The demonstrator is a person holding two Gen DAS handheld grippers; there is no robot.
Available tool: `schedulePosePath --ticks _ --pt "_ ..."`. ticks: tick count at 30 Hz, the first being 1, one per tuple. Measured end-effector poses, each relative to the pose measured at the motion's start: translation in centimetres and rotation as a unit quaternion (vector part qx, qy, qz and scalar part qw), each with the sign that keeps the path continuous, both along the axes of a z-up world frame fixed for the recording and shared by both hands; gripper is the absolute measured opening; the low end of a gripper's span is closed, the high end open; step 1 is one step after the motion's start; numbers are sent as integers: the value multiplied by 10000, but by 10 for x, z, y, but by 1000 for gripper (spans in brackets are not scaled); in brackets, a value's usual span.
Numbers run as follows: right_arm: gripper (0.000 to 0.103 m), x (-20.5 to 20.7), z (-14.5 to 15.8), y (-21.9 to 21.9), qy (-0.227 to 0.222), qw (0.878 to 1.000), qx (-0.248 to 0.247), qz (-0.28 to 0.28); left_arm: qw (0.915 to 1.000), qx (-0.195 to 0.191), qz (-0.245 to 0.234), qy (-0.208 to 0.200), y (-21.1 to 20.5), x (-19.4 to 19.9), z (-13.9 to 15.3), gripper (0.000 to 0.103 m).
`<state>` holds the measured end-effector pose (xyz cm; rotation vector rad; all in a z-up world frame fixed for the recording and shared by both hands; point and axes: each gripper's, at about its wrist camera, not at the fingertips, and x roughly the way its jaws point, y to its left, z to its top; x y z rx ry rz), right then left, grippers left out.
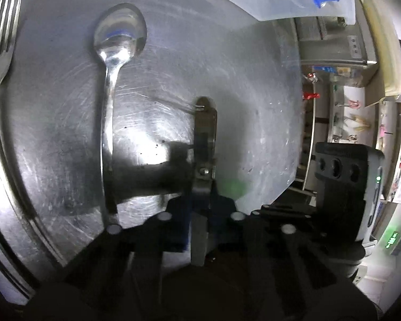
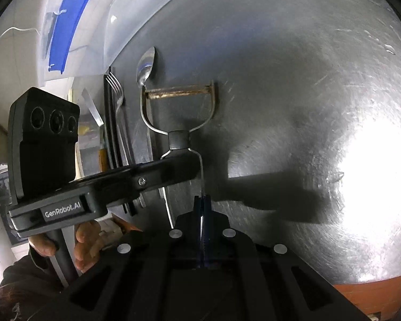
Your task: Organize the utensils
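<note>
Both tools pinch one wire-handled peeler [image 2: 179,112] at mid-frame over the steel bench [image 2: 294,93]: the right tool [image 2: 203,200] clamps its wire handle, the left tool [image 1: 204,133] grips across its neck. Left of it lie a spoon [image 1: 115,80] and a fork [image 1: 2,42]. A clear bin [image 2: 74,26] fills the upper left.

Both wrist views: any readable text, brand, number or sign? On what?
"GenRobot.AI": on the side of the left gripper, seen in the right wrist view.
Green lit display, left wrist view: too blurred to read.
Papers and labels on the shelves, left wrist view: too small to read.
</note>
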<state>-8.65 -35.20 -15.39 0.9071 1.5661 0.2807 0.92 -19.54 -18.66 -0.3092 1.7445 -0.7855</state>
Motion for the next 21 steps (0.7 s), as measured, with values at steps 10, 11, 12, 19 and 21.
schedulePosePath --ticks 10,11,12,19,21 --pt "3 -7 89 -19 -1173 9923 -375 -98 9834 -1288 -468 -1189 -11 -1 101 9" --pt "3 -3 107 -23 -1404 9889 -474 -108 9792 -1398 -518 -1376 -13 1 116 9" --pt "3 3 125 -26 -1633 9847 -598 -103 9726 -1537 -572 -1648 -16 7 136 9" --pt "3 124 195 -42 -2451 9567 -1572 68 9510 -1590 -371 -2625 -42 109 208 9" --pt "3 166 187 -45 -2276 9569 -1804 78 9569 -1383 -399 -2524 -53 150 205 9"
